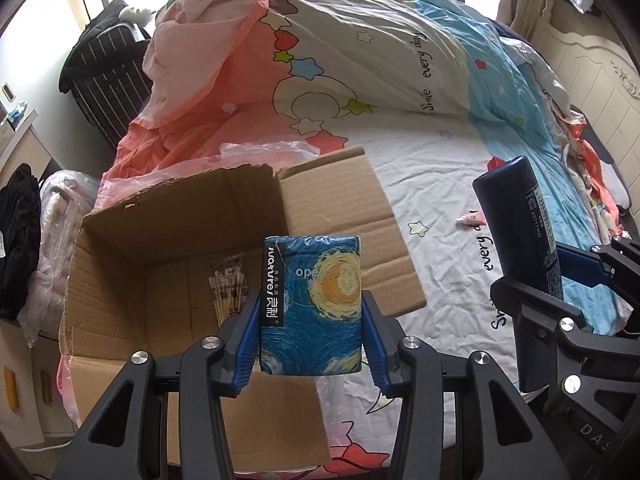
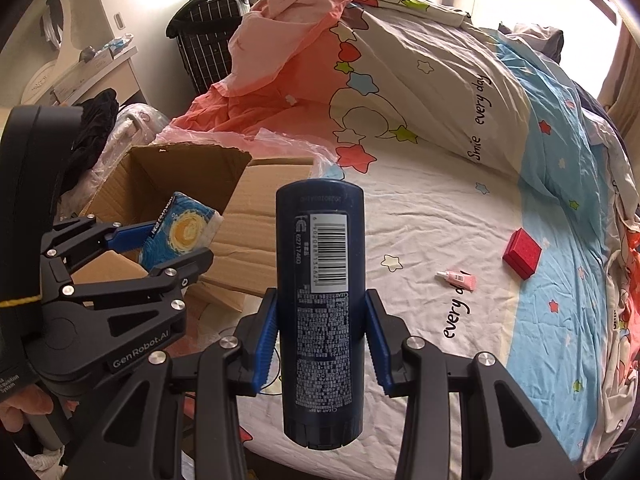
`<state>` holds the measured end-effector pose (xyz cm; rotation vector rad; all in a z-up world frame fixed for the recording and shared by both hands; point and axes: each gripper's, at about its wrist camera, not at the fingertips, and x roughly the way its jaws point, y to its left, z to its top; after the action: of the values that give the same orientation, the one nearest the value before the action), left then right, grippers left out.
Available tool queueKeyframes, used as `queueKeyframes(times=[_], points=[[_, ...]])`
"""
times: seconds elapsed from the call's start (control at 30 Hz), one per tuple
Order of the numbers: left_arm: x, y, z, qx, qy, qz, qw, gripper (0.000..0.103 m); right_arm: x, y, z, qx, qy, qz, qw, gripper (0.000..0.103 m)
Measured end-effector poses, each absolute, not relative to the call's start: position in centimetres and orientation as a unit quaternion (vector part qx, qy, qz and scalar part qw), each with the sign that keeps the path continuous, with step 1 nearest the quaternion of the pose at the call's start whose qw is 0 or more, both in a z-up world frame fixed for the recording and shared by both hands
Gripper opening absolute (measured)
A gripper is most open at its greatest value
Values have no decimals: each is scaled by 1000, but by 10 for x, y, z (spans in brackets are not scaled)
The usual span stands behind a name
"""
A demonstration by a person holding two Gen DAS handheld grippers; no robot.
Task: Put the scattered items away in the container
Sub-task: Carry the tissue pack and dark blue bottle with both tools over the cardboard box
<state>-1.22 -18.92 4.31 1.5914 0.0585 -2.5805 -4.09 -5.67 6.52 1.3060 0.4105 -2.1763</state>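
Left fingers [image 1: 310,344] clamp a tissue pack [image 1: 311,304], right fingers [image 2: 320,344] a bottle [image 2: 320,304], above the rumpled bedsheet [image 2: 440,208].

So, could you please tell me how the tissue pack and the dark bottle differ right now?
The tissue pack is a soft rectangular block with a swirly blue-and-yellow print; the bottle is a rigid dark blue cylinder with a barcode label. The pack sits in the left gripper over the open box; the bottle sits in the right gripper over the bedsheet, beside the box. Shared: both are lifted, each clamped between blue pads.
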Motion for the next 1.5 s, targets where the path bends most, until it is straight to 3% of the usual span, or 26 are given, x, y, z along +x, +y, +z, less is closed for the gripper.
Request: queueKeyframes(times=[1.5], points=[[6, -342, 19, 551, 56, -824, 122, 47, -13, -214, 40, 495, 210, -763, 359, 38]])
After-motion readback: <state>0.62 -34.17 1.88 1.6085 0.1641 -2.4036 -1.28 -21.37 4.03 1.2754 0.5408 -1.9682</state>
